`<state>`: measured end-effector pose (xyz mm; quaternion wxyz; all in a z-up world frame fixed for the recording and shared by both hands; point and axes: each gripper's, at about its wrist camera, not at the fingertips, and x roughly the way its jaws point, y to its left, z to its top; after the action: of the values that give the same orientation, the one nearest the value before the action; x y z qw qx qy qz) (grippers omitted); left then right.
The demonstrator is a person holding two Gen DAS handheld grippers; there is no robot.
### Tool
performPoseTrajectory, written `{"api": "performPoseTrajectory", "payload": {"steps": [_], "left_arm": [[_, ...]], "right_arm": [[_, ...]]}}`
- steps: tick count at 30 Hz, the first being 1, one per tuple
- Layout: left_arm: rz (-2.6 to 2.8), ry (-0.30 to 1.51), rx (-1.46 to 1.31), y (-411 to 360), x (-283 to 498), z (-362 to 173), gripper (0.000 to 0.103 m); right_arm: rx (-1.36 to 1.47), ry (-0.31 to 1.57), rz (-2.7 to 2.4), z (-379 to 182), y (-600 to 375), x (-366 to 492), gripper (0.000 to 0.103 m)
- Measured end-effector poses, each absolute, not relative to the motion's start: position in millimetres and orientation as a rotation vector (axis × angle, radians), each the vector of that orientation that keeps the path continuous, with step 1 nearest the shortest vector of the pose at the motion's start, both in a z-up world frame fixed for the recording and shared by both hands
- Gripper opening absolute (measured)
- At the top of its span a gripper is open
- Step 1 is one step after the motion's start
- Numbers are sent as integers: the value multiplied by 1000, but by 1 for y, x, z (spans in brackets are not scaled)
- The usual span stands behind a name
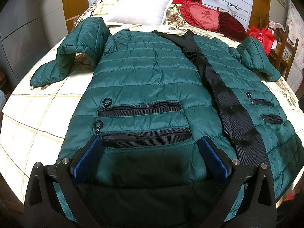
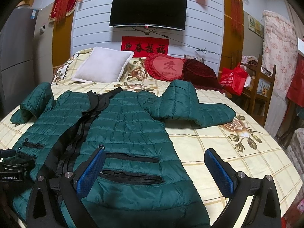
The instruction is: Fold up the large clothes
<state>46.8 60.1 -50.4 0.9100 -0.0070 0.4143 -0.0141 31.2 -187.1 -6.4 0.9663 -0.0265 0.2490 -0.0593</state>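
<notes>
A dark green quilted jacket [image 1: 144,79] lies face up on the bed, front closed along a black strip, zip pockets on both sides, both sleeves bent at the elbow. My left gripper [image 1: 150,142] is open, low over the hem on the jacket's left side, pads either side of the lower pocket. The jacket also shows in the right wrist view [image 2: 129,117]. My right gripper [image 2: 155,155] is open over the hem's right edge; its left pad [image 2: 91,169] is above the pockets, its right pad [image 2: 218,169] over the sheet. The left gripper's body shows at that view's left edge.
The bed has a cream checked floral sheet [image 2: 228,152]. A white pillow [image 2: 103,64], a red heart cushion [image 2: 165,66] and a dark red cushion [image 2: 199,74] lie at the head. A wooden chair with a red bag [image 2: 233,79] stands at the right. A television [image 2: 148,9] hangs on the wall.
</notes>
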Motion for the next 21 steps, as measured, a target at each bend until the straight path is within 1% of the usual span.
{"api": "performPoseTrajectory", "payload": {"steps": [21], "left_arm": [[-30, 855, -14, 60, 48, -50, 103]], "right_arm": [[-56, 507, -119, -8, -185, 32, 103]]}}
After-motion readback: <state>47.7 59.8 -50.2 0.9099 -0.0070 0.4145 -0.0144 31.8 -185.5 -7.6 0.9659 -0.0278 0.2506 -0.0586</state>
